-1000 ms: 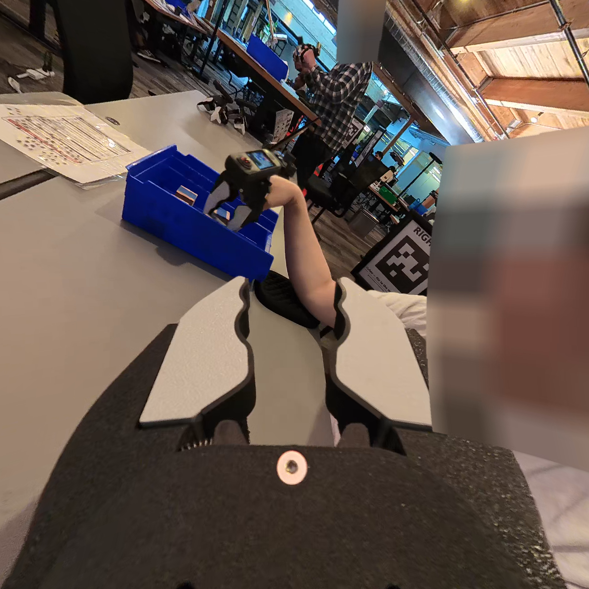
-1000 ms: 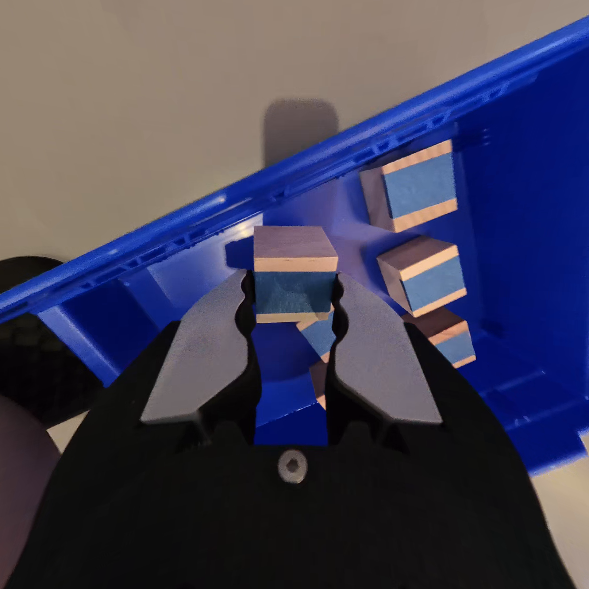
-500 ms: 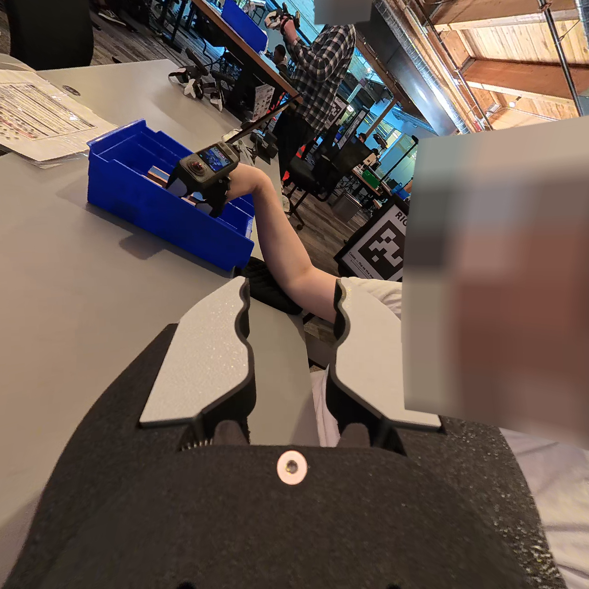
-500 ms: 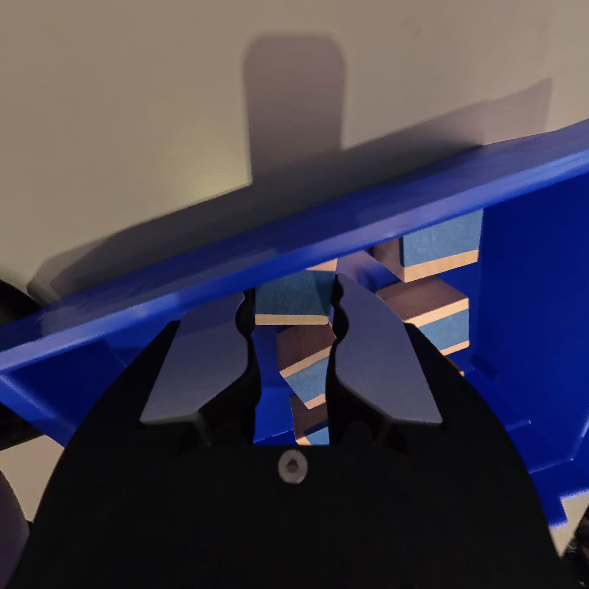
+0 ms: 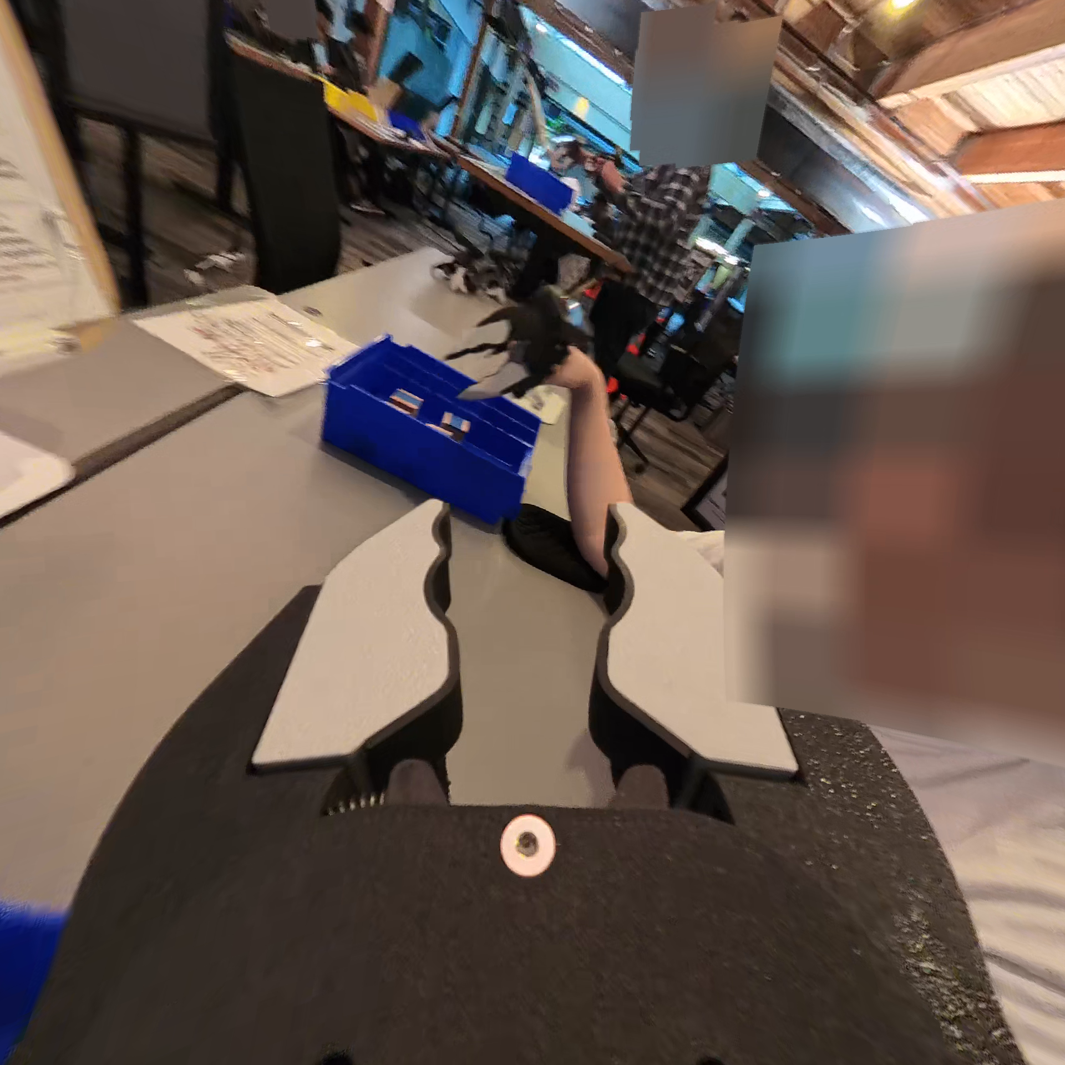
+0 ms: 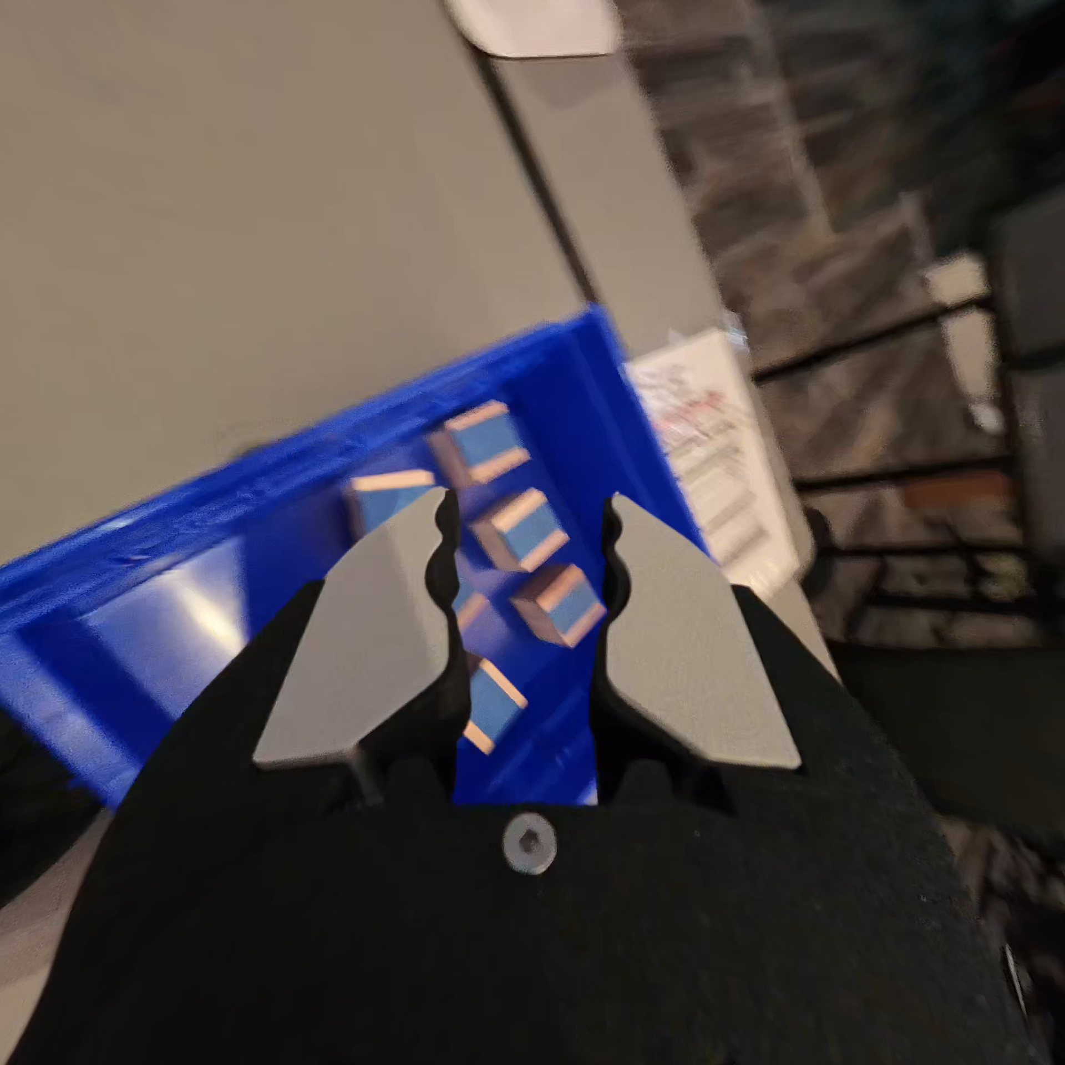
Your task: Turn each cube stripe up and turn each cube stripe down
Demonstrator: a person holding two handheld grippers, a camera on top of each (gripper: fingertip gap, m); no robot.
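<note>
Left wrist view: the left tool (image 5: 527, 521) sits low over the grey surface (image 5: 173, 547), its two grey fingers spread apart with nothing between them. It seems parked here, out of the way, while the other arm works. Farther off stands a blue bin (image 5: 415, 455) with dividers, and two cubes (image 5: 429, 412) show in its compartments. The right tool (image 5: 507, 374), blurred, hangs over the bin's far rim on a bare forearm. A printed sheet (image 5: 253, 340) lies beyond the bin. A person in a checked shirt (image 5: 663, 230) stands in the background.

Right wrist view: the right tool (image 6: 530, 501) is held above the bin (image 6: 230, 507), fingers wide apart and gripping nothing, pointed down into one compartment, probably to choose a cube. That compartment holds the cubes (image 6: 521, 533): at least five wooden blocks, each with a blue stripe between pale edges. Most lie tilted with the stripe facing the camera. One rests by the bin wall, just beyond the left fingertip. The picture is blurred, so exact faces are hard to read. The compartment to the left looks empty.
</note>
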